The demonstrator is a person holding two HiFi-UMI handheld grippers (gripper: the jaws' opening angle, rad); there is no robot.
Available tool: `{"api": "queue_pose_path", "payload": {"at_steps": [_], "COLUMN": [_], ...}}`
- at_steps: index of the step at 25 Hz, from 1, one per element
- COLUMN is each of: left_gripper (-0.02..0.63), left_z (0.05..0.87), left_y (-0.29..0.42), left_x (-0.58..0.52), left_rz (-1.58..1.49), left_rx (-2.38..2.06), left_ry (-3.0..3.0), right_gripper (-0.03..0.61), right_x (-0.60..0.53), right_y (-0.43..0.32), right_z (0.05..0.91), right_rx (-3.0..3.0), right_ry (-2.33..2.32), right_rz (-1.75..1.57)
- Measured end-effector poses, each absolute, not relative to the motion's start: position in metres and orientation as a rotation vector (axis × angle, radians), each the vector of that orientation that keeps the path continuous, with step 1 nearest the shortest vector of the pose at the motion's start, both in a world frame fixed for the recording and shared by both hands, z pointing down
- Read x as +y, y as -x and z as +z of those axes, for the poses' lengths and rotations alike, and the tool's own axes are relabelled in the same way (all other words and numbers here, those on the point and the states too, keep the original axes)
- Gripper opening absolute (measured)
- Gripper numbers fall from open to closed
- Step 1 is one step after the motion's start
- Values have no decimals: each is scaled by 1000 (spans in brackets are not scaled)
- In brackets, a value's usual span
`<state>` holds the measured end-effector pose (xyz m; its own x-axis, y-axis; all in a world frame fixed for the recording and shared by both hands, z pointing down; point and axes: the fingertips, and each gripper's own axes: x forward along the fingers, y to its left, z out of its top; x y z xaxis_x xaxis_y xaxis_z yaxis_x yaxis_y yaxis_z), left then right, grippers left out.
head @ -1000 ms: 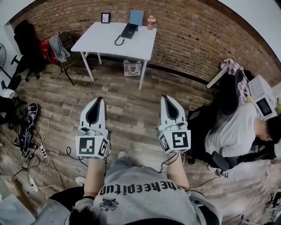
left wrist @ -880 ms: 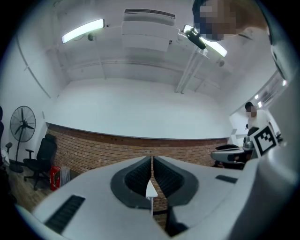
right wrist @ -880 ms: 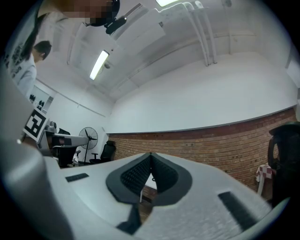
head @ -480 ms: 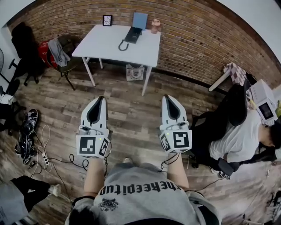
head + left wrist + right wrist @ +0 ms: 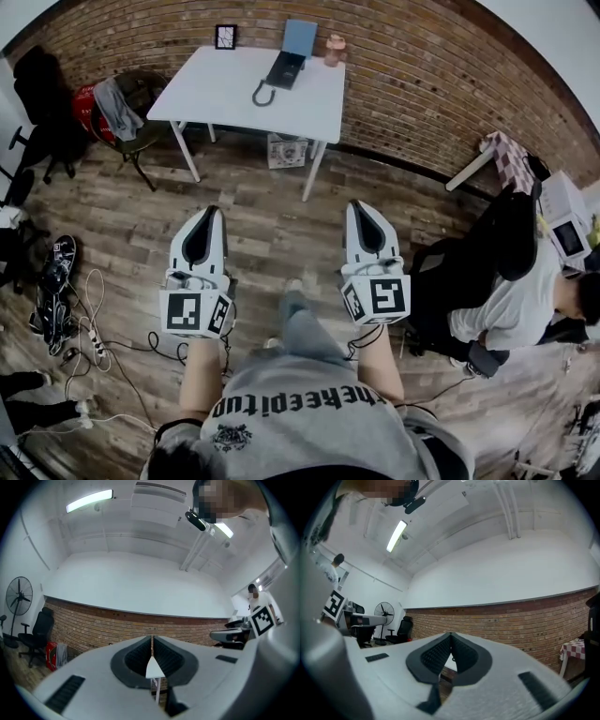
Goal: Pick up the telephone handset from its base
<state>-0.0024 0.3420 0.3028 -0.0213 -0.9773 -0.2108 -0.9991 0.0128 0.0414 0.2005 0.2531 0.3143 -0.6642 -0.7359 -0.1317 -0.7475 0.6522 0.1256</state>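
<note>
A dark telephone (image 5: 282,67) with its handset on the base lies on the white table (image 5: 225,89) against the brick wall, a coiled cord (image 5: 258,94) trailing off it. My left gripper (image 5: 214,212) and right gripper (image 5: 358,206) are held side by side above the wooden floor, well short of the table, both pointing toward it. Both are shut with nothing between the jaws. In the left gripper view the jaw tips (image 5: 152,637) meet and a sliver of the white table (image 5: 153,668) shows between the jaws. The right gripper's tips (image 5: 451,634) also meet.
On the table stand a small picture frame (image 5: 225,36), a blue panel (image 5: 300,37) and a pink bottle (image 5: 334,45). A chair with clothes (image 5: 117,108) is left of the table. A seated person (image 5: 506,295) is at the right. Cables and shoes (image 5: 56,281) lie on the floor at left.
The table and telephone have grown slightly larger and nearer as I walk forward. Both grippers keep the same pose, shut. My leg now shows between them.
</note>
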Motion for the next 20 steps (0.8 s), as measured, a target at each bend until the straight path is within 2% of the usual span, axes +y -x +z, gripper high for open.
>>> {"api": "queue_pose_path", "payload": {"at_steps": [20], "left_gripper": [15], "left_z": [279], "left_y": [51], "left_x": [154], "left_rz": [265], "left_rx": [2171], "left_ry": [2022], "right_gripper": [3], "right_x": [53], "right_y": [-142], "right_z": [285], "right_rx": [2788], "right_ry": [1148], "right_rz": [319]}}
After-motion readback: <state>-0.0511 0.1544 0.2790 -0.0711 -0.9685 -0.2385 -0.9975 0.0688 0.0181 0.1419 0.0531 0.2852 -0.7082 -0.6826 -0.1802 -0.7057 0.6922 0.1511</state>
